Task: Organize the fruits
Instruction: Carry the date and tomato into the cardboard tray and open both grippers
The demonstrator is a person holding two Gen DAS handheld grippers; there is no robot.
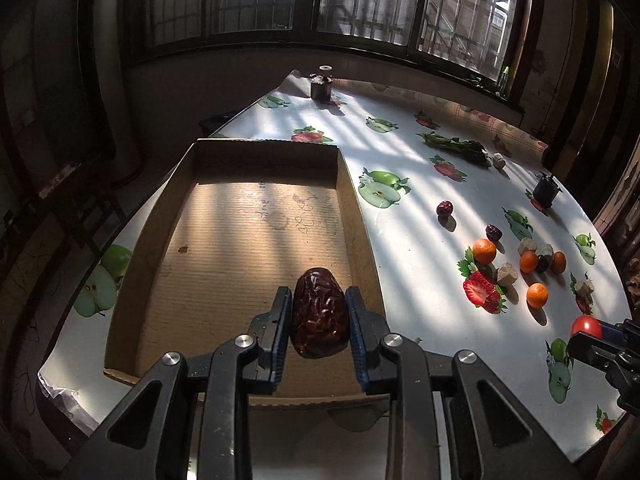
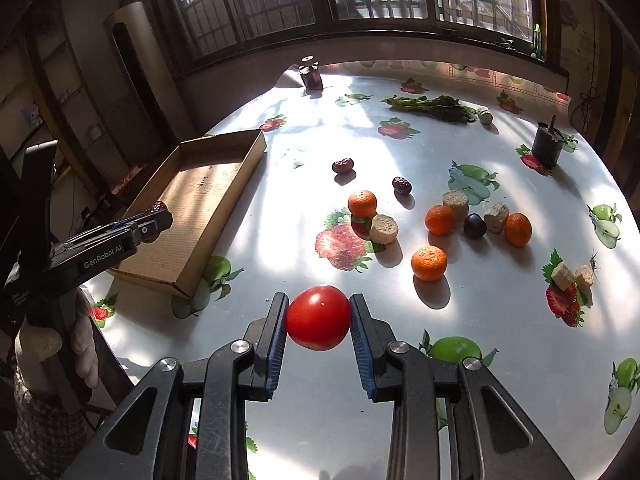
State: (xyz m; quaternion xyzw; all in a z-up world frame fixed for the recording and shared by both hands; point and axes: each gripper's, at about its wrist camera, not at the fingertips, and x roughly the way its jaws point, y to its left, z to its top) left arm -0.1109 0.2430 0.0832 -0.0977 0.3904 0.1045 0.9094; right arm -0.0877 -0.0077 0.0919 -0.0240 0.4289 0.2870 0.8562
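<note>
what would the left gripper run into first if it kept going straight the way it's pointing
Probably the floor of the cardboard box, then its far wall. The left gripper, shut on the date, points along the box's length and slightly downward; nothing else lies inside ahead of it. Its height above the floor is unclear.

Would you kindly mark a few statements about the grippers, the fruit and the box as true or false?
1. The left gripper grips a dried red date. True.
2. The right gripper holds a tangerine. False: it holds a red tomato.
3. The cardboard box already holds several fruits. False: none lies in it; the date hangs above it in the jaws.
4. Four tangerines lie on the table. True.
5. The leafy greens lie inside the box. False: they lie on the table, far side.
</note>
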